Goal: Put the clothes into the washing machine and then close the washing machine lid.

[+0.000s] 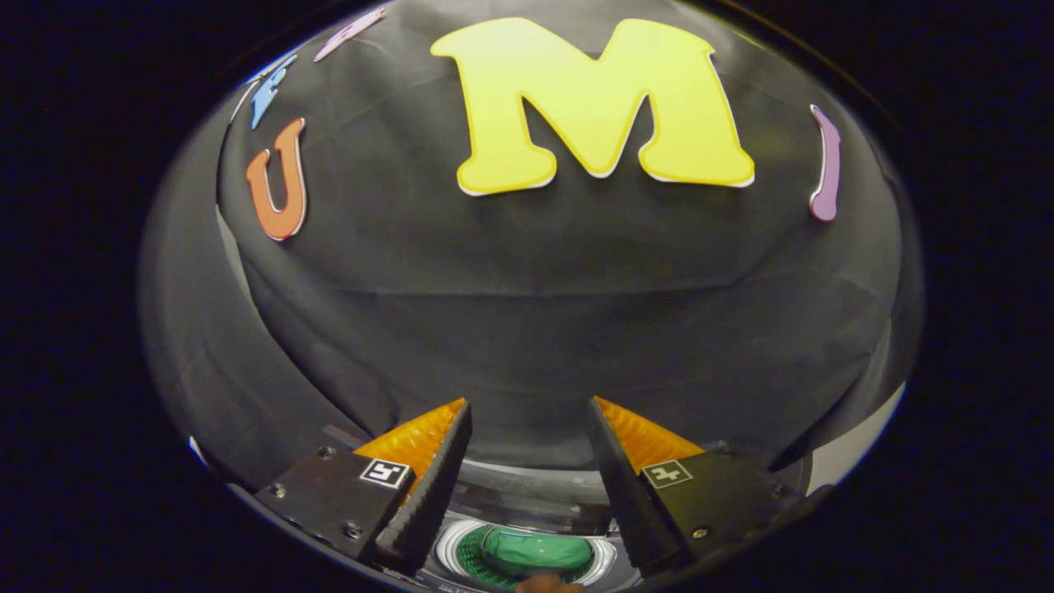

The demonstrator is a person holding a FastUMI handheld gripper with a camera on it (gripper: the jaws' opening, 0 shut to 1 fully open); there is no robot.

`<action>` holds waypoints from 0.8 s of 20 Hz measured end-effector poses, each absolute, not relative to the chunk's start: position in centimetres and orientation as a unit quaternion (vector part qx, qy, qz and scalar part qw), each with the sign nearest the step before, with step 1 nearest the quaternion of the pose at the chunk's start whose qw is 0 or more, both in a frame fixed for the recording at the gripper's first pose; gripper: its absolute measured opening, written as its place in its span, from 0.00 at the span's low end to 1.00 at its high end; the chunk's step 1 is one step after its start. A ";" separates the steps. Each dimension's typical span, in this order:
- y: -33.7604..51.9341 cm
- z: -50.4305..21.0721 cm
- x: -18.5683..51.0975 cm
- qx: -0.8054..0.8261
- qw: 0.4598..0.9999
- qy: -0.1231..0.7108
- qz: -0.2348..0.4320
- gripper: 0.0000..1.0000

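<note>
The hand-held gripper (529, 405) is spread wide and empty above the washing machine (527, 502), green clothes (535, 550) lying crosswise in its drum.

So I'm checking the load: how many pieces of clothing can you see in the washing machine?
1: a green garment lies in the washing machine's drum, low between the open gripper's fingers. More may be hidden beneath it.
</note>
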State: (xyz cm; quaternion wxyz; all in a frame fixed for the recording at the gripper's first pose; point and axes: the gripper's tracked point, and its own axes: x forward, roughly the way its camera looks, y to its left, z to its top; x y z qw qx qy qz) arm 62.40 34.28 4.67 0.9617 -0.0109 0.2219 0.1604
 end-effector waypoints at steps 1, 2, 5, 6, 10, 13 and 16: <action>34.3 4.1 62.5 -0.015 0.961 0.231 0.153 0.88; 34.5 3.6 62.4 -0.013 0.959 0.240 0.152 0.88; 34.0 2.7 62.5 -0.016 0.956 0.257 0.140 0.88; 34.2 2.3 62.4 -0.017 0.955 0.262 0.139 0.88; 34.8 2.1 62.5 0.006 0.954 0.265 0.139 0.89; 34.6 2.1 62.8 0.001 0.959 0.252 0.132 0.92; 34.7 2.1 62.6 -0.002 0.963 0.234 0.136 0.92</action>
